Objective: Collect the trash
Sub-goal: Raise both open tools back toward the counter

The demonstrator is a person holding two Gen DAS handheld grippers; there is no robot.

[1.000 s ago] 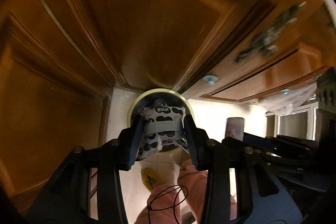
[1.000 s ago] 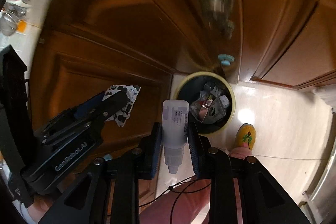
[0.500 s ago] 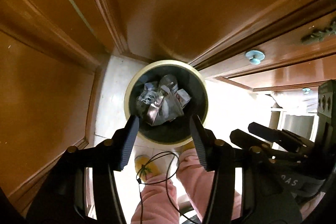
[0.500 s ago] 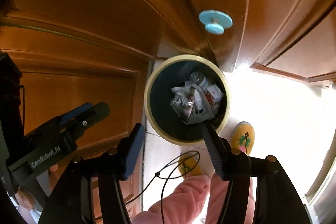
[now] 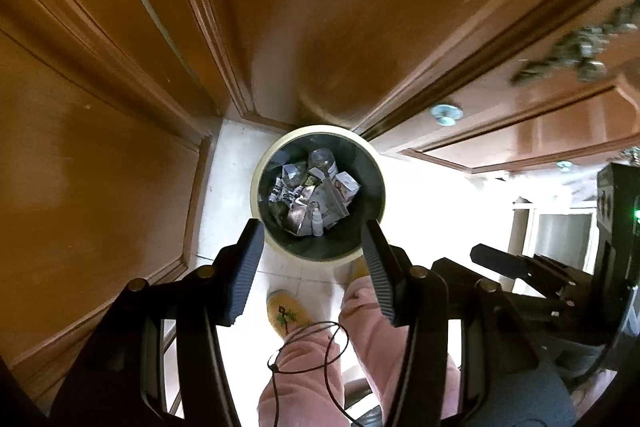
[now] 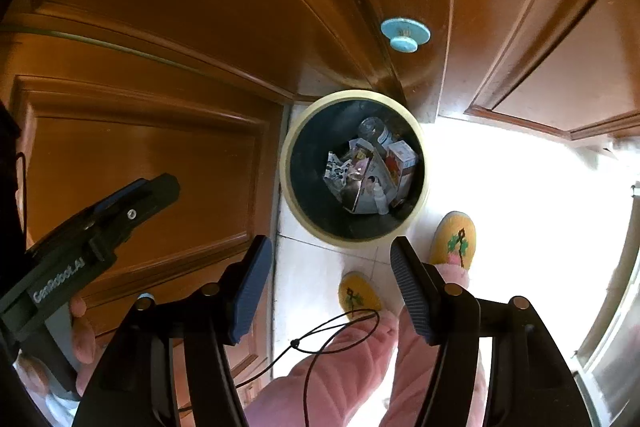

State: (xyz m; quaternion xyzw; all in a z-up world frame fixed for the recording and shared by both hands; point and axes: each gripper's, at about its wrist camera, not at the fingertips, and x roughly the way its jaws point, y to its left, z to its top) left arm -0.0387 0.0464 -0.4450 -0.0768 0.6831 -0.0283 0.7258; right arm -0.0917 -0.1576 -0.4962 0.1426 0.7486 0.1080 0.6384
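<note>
1 bin (image 5: 256,195) w/ trash, 2 slippers – left gripper (image 5: 312,239) parted, empty; right gripper (image 6: 332,251) opening, empty.

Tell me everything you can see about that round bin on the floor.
The bin is round, with a pale cream rim and a dark inner wall, likely plastic. It stands upright on light floor tiles, tucked into a corner of brown wooden panels; whether it touches them I cannot tell. Its bottom holds a loose heap of trash: a small white dropper bottle, a black-and-white patterned wrapper, a little red-and-white carton and a clear bottle. Nothing else touches the bin.
</note>
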